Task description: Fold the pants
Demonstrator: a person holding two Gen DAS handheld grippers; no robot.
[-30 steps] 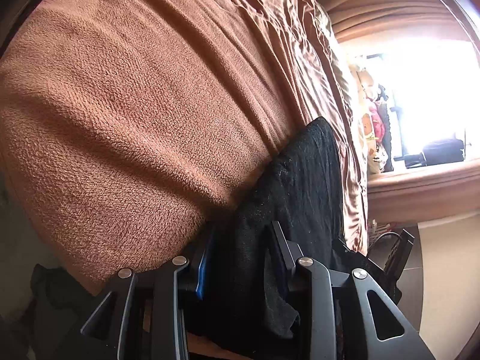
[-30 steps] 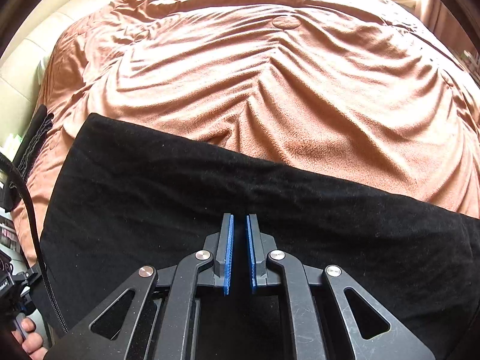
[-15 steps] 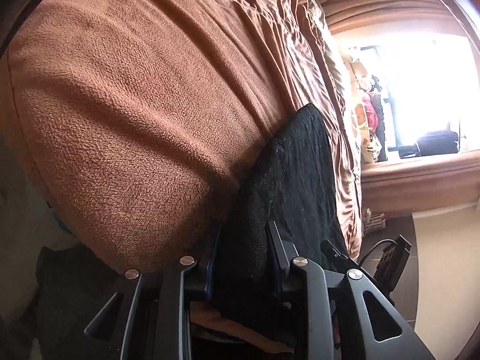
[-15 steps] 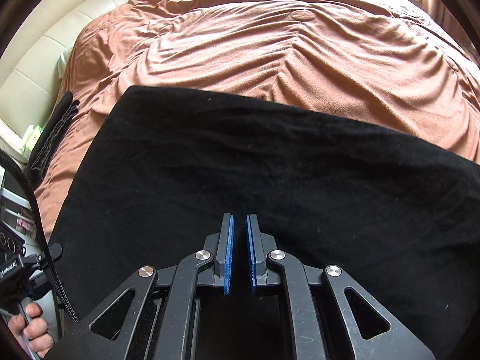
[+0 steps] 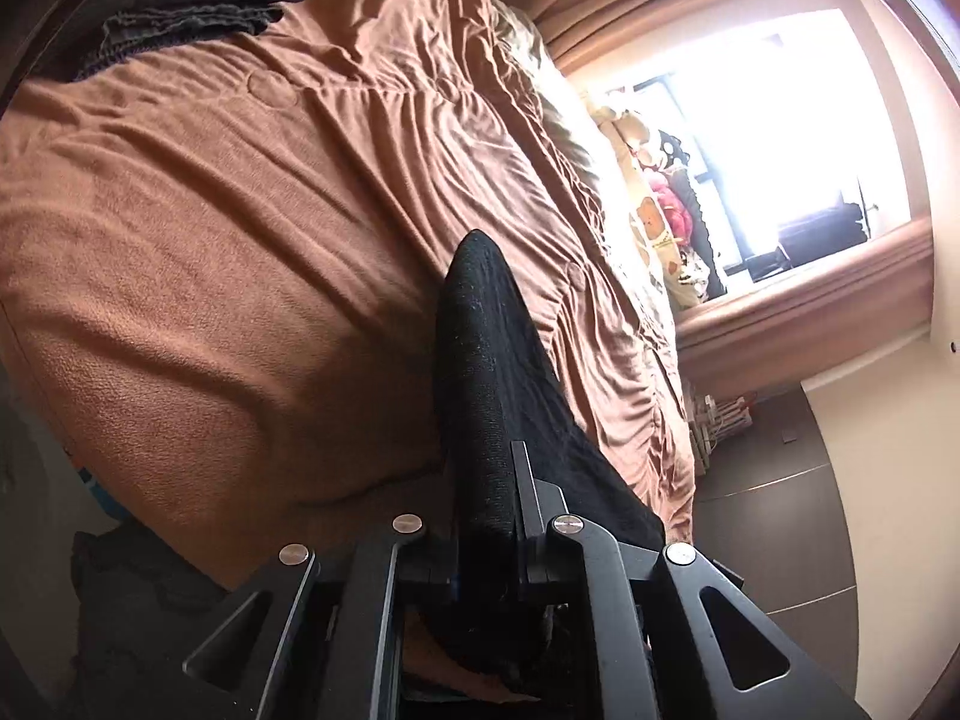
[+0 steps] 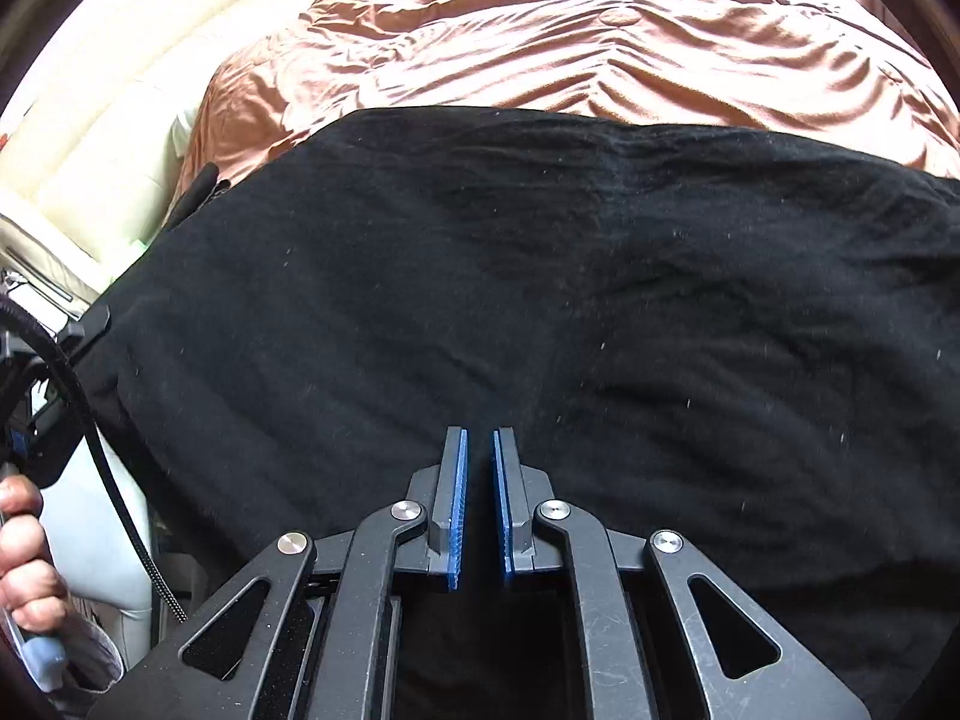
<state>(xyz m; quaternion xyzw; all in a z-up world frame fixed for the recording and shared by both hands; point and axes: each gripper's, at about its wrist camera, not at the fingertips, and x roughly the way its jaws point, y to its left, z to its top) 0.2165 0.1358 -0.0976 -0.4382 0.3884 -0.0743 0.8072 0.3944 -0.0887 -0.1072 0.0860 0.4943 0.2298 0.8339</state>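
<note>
The pants [image 6: 540, 300] lie spread across the near part of the bedspread [image 6: 600, 54]. A headboard [image 6: 120, 120] stands at its far left. In the left wrist view, folded clothes [image 5: 180, 18] rest on the bedspread's far left, a window [image 5: 780, 120] beyond at right.

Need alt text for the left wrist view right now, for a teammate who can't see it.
The left gripper, whose jaws have just been closing, pinches a fold of the black knit pants above a rumpled brown fleece bedspread. A dark folded garment lies at the bed's far end; a bright window glares at right.
</note>
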